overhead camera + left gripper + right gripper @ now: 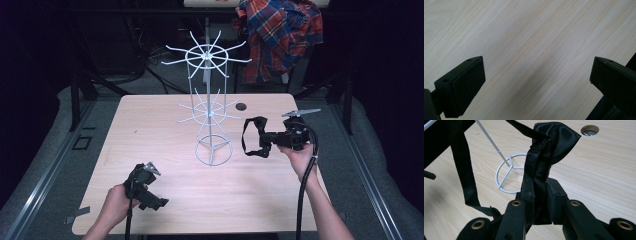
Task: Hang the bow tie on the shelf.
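Bow tie pinched beside the wire rack

The right gripper clamps a black bow tie, its strap hanging loose, with the white wire rack just ahead of its jaws. The left gripper, jaws spread, rests low over the bare table.

Both handheld black two-jaw grippers — left gripper, right gripper — carry a grey three-cornered plate on top and trail a thick black cable. Flat black rectangular pads bear small screw holes; brass-coloured rivets pin the linkage arms — forearms unsleeved.
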